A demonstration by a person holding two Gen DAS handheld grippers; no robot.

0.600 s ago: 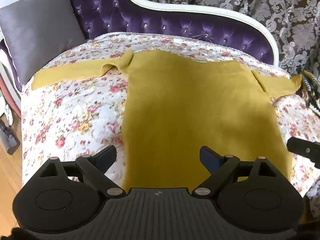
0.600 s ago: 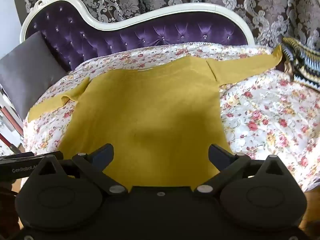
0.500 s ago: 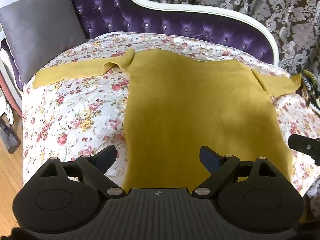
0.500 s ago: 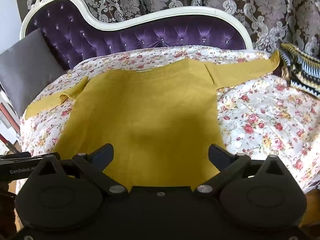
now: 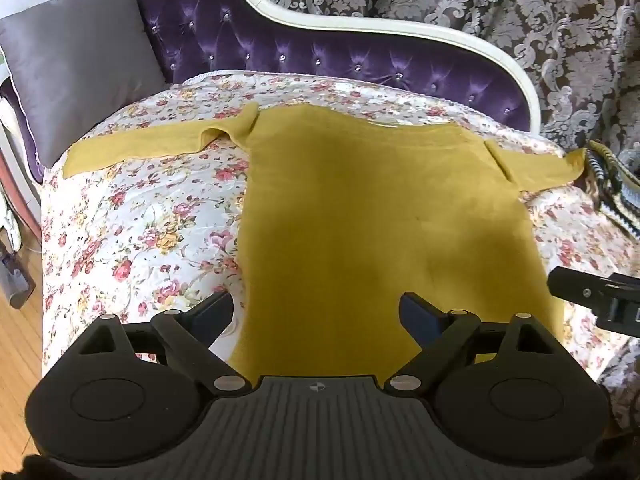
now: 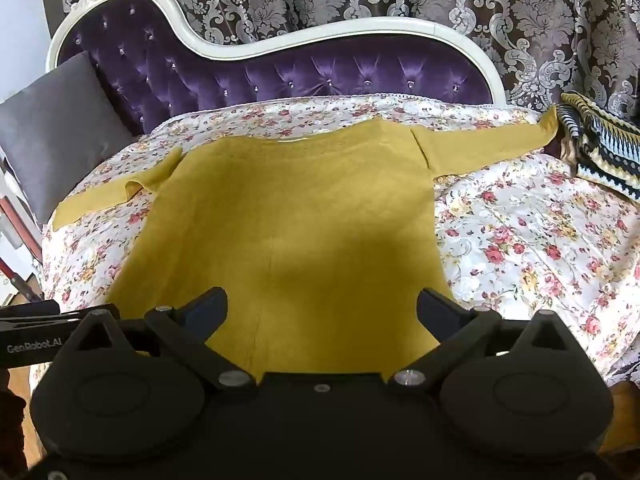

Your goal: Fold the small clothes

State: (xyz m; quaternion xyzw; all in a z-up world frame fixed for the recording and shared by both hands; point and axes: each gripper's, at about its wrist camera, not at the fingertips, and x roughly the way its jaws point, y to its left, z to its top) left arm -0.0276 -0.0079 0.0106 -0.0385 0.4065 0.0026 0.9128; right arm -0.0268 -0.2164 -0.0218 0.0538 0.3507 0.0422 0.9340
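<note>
A mustard yellow long-sleeved top [image 5: 380, 216] lies flat on the floral bedspread [image 5: 132, 232], neck toward the headboard, both sleeves spread out sideways. It also shows in the right wrist view [image 6: 288, 216]. My left gripper [image 5: 316, 312] is open and empty above the top's lower left hem area. My right gripper [image 6: 322, 304] is open and empty above the lower right part of the top. The right gripper's body shows at the right edge of the left wrist view [image 5: 596, 292].
A purple tufted headboard [image 6: 320, 76] with a white frame stands behind the bed. A grey pillow [image 5: 76, 76] leans at the left. A striped knitted blanket [image 6: 600, 140] lies at the right edge. Wooden floor [image 5: 16, 336] shows at the left.
Both grippers have drifted slightly back and up from the top, so the view shifts a little. The top has not moved and both grippers stay open.
</note>
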